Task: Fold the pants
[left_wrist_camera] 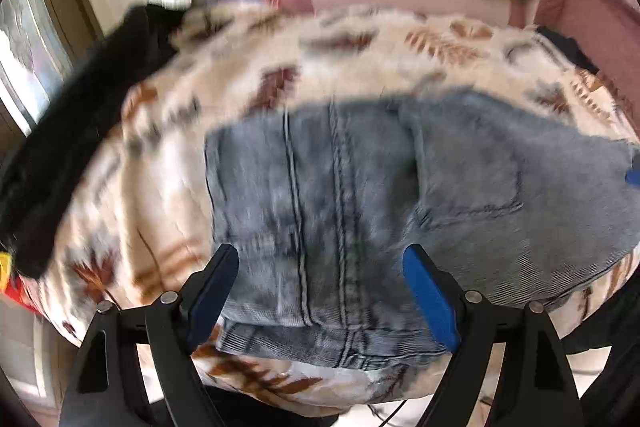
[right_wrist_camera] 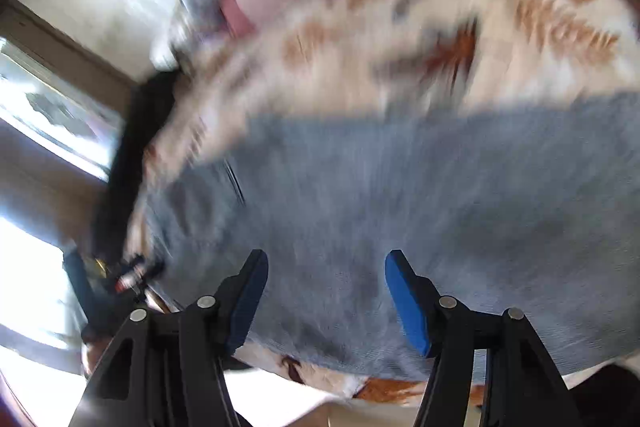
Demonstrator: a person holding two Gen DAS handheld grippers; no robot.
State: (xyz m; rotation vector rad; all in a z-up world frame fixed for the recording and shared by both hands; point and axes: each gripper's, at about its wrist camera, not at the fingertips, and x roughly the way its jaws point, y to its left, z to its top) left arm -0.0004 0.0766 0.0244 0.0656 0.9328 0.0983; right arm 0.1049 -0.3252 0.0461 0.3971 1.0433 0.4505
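1. Left wrist view: the faded blue denim pants lie folded on a cream leaf-patterned fleece blanket, seams running from the camera toward the far edge, back pocket to the right. The left gripper hovers above them, jaws wide apart, holding nothing.

2. Right wrist view: blurred; the pants spread across the blanket. The right gripper hangs over the denim, jaws parted, empty.

Faded denim pants, fleecy blanket
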